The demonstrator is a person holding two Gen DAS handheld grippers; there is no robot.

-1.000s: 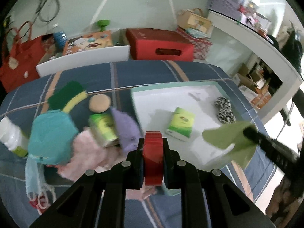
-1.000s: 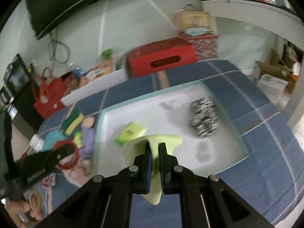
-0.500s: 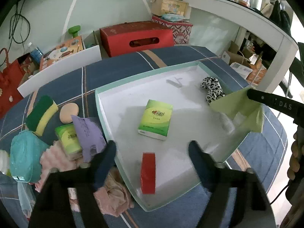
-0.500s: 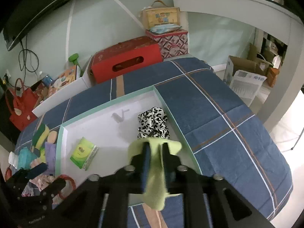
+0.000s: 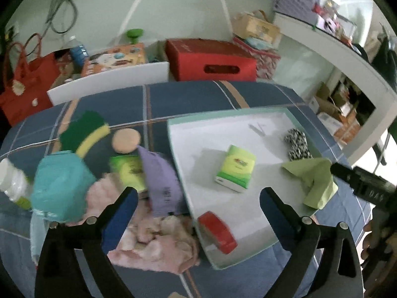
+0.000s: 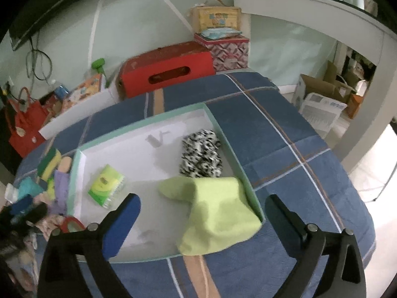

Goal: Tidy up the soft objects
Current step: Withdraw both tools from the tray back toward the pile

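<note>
The white tray with a mint rim (image 5: 223, 121) lies on the blue plaid bedcover. My left gripper (image 5: 198, 193) hovers over the tray's near left edge with its jaws opening wide. A red tape roll (image 5: 217, 232) lies loose in the tray below it, touched by neither pad. My right gripper (image 6: 203, 200) is also opening. The light green cloth (image 6: 215, 213) lies free between its fingers, draped over the tray's near right corner. A green tissue pack (image 6: 106, 186) and a black-and-white patterned fabric piece (image 6: 201, 154) rest in the tray.
Left of the tray is a pile: teal pack (image 5: 59, 183), pink cloth (image 5: 153, 236), purple packet (image 5: 161, 181), green-yellow sponge (image 5: 84, 134), beige puff (image 5: 125, 137). A red box (image 5: 211, 59) stands behind the bed. The bed's edge drops off at the right.
Both grippers have gone from shut to wide open. The red tape roll left my left gripper and lies in the tray. The green cloth dropped from my right gripper onto the tray's corner.
</note>
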